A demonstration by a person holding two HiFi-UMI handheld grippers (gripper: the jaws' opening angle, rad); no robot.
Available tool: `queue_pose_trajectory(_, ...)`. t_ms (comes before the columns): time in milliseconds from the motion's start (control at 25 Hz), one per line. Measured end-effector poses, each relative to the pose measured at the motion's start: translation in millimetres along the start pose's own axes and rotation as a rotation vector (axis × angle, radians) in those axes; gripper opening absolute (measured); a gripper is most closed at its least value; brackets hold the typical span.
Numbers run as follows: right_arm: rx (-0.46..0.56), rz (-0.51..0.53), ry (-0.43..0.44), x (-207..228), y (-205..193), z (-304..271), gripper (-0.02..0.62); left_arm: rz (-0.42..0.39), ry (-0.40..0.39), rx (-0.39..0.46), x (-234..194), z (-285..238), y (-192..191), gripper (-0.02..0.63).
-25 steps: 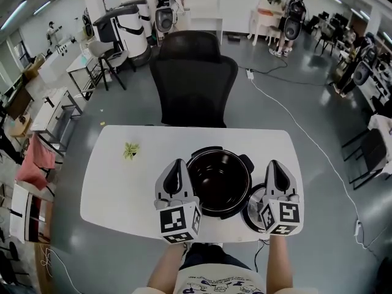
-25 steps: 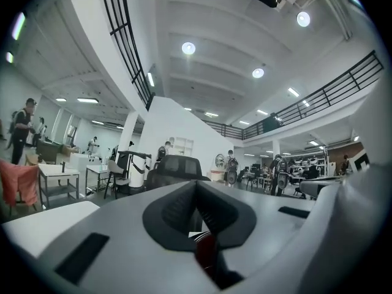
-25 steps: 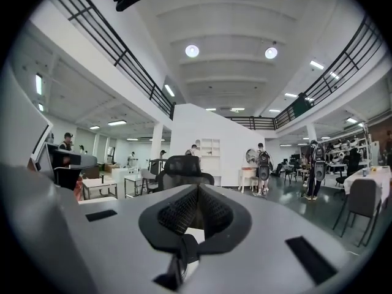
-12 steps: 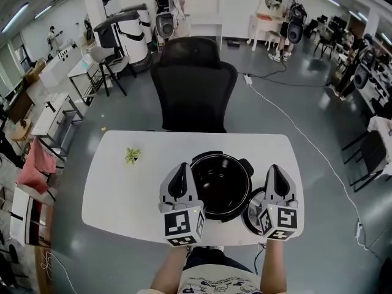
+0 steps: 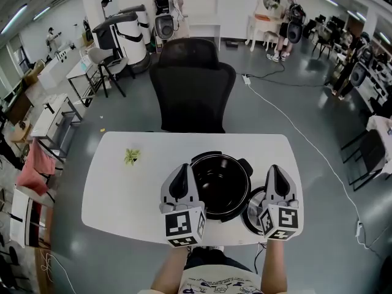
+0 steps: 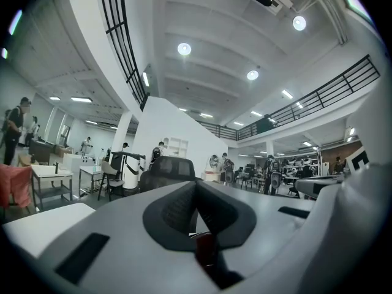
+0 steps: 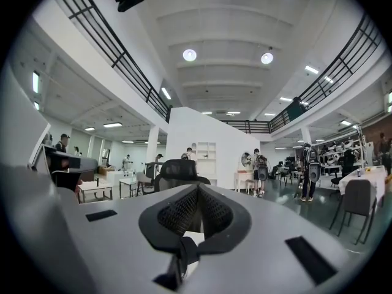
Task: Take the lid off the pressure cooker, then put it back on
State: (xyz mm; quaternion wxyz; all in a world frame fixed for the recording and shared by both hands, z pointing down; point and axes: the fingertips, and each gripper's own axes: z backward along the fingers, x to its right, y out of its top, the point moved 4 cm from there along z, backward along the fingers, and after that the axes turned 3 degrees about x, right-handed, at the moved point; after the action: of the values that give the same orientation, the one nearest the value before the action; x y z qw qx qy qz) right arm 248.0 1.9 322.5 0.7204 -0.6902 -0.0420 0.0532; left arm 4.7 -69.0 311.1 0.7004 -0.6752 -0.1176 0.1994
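While lid [image 5: 252,209] lies on desk [image 5: 122,192] under right tongs [image 5: 275,175], cooker [image 5: 220,182] stands open beside left tongs [image 5: 179,176]; both clenched, empty; refit pending.

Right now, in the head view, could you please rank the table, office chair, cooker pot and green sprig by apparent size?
1. table
2. office chair
3. cooker pot
4. green sprig
The chair is farther away, so its rank is less sure.
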Motion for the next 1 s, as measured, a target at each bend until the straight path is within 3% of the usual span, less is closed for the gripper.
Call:
queue_pose_trajectory(440, -0.072, 0.044, 0.022, 6, -9, 4, 0.014, -0.008, -0.016, -0.011, 3, 2, -1, 0.012)
queue_pose_trajectory(720, -0.179, 0.068, 0.058, 21, -22, 2, 0.104, 0.004, -0.024, -0.027, 2, -1, -4, 0.012)
queue_pose_trajectory(1000, -0.338, 0.083, 0.095, 34, -63, 12, 0.168, 0.003, -0.03, -0.049, -4, 0, -13, 0.012)
